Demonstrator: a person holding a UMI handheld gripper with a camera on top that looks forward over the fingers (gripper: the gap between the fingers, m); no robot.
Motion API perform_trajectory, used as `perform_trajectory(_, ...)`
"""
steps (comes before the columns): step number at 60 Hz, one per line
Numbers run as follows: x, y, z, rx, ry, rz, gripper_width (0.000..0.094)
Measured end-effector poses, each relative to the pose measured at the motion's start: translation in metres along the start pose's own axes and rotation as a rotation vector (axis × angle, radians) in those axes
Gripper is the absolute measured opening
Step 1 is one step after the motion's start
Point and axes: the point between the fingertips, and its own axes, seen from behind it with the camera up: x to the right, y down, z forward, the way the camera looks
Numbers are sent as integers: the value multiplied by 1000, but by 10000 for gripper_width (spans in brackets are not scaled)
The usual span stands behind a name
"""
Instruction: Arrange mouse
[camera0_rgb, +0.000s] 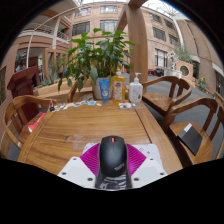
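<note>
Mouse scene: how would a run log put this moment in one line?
gripper: shut on black mouse | over wooden table | bottles, plant beyond

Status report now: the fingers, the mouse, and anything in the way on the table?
Fingers shut on black mouse, held over near table edge. Bottles and potted plant at far end. Nothing in the way ahead.
</note>
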Motion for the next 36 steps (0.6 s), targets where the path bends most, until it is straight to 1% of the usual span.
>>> perform_trajectory(4,14,35,16,-87,28,-14,359)
perform_trajectory(5,17,48,19,-96,32,-15,362)
perform_trajectory(9,21,70,25,-140,40,-22,379)
perform_trajectory(10,22,74,25,-148,41,-23,397)
perform_trajectory(12,22,71,25,-117,41,-20,415)
perform_trajectory(13,22,66,23,-133,44,-24,419)
perform_trajectory(18,23,75,23,-150,48,-30,478)
perform_trajectory(19,23,74,21,-149,47,-25,510)
perform_trajectory(20,21,72,19,-146,43,-22,561)
perform_trajectory(21,21,68,13,-147,40,-22,623)
perform_trajectory(24,20,60,3,-121,35,-23,849)
perform_trajectory(25,20,58,-1,-112,36,-26,867)
perform_trajectory(27,21,52,-10,-97,47,-30,839)
perform_trajectory(32,20,37,-38,-62,67,-34,859)
perform_trajectory(36,15,28,-65,-37,70,-29,853)
